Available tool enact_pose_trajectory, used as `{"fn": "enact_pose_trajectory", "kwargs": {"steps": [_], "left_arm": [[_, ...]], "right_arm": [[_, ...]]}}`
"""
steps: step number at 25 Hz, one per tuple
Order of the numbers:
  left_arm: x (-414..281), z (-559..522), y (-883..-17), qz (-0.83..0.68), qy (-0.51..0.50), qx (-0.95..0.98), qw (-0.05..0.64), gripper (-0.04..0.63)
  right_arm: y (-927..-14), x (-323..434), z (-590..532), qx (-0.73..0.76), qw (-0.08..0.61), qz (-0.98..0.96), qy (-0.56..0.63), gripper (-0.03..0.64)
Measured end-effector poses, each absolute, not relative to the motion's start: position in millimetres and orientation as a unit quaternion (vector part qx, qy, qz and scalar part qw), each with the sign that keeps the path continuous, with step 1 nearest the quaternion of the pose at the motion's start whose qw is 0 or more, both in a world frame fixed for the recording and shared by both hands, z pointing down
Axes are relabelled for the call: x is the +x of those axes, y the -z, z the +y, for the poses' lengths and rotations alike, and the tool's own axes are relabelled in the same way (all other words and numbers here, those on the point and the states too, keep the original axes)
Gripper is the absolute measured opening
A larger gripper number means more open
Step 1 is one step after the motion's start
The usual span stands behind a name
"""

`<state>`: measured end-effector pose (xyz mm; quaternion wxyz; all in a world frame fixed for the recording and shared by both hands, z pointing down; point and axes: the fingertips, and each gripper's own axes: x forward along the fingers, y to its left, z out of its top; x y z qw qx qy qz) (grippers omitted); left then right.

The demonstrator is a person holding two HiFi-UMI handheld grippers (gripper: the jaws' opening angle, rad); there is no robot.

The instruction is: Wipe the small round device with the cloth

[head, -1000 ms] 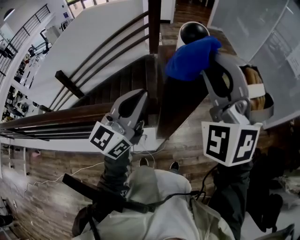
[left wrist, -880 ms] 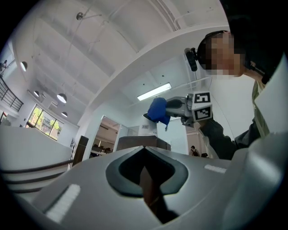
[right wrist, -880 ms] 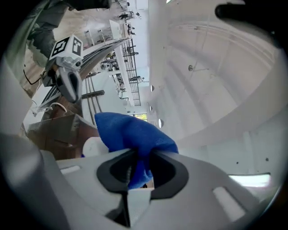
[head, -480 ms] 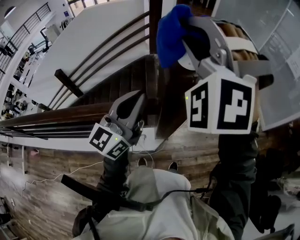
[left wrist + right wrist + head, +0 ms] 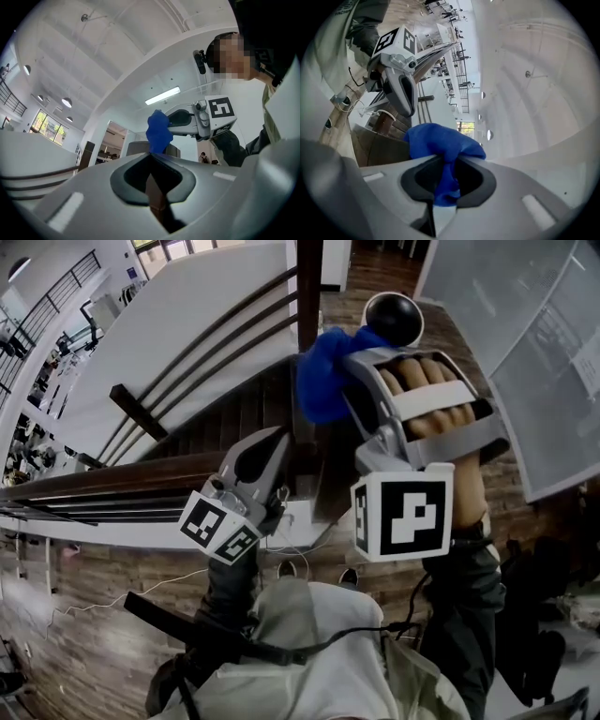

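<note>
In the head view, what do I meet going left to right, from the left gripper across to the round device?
left gripper → blue cloth → small round device

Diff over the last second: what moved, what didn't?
The right hand-held gripper swung left and rolled over, carrying the blue cloth off the small round device, which now shows uncovered. It kept its grip on the cloth. The left hand-held gripper stayed put, shut and empty; the device did not move.
</note>
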<state>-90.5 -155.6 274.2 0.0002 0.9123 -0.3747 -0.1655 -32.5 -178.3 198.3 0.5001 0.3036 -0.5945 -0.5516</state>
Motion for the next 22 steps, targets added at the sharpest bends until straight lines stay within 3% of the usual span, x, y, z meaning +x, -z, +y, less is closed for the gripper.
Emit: {"fn": "enact_pose_trajectory", "kwargs": {"steps": [6,14,17,19,22], "left_arm": [[-90,-157,-274,-0.373,0.165,0.913,0.005,0.003],[-82,-154,-272,-0.362,0.163,0.918,0.006,0.003],[-81,-154,-274,-0.362,0.160,0.919,0.009,0.003],[-82,-154,-278,-0.361,0.158,0.919,0.012,0.003],[-88,-151,-287,-0.364,0.157,0.918,0.012,0.003]], "right_arm": [[-108,7,-158,0.422,0.351,-0.601,0.581,0.072],[-180,18,-168,0.384,0.437,-0.617,0.529,0.072],[-200,17,-166,0.360,0.438,-0.645,0.512,0.072],[-181,20,-163,0.372,0.387,-0.663,0.521,0.072],[-118,35,-166,0.423,0.244,-0.683,0.544,0.072]]}}
